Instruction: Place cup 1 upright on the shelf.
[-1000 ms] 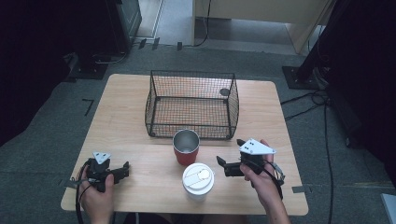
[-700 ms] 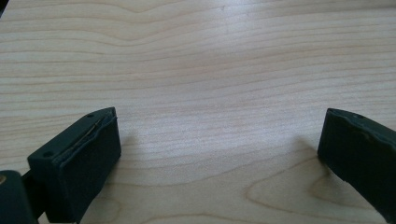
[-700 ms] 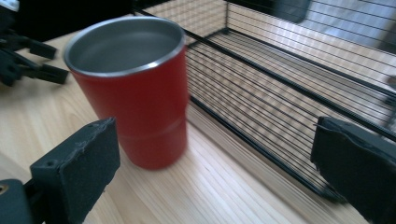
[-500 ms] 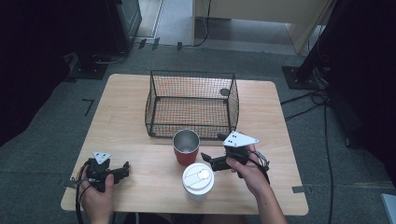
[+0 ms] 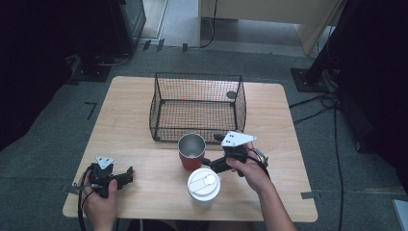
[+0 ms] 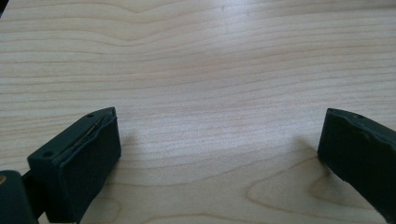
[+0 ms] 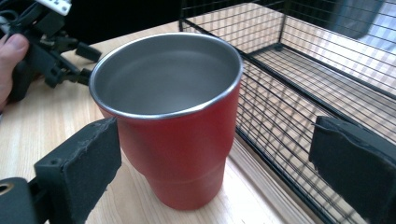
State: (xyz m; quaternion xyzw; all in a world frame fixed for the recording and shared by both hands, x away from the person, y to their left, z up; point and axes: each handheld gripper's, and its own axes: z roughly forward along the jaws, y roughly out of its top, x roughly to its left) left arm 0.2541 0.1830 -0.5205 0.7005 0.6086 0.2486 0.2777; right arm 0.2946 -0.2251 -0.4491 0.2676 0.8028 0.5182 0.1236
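Nearing round red steel-lined tumbler, right gripper spread, beside wire basket

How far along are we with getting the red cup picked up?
Early. Done: nothing is lifted; the wire basket is empty, and the red cup and the lidded white cup stand on the table. In hand: the right gripper, jaws open, is at the red cup, which sits between them. The left gripper rests open. Left: closing and lifting.
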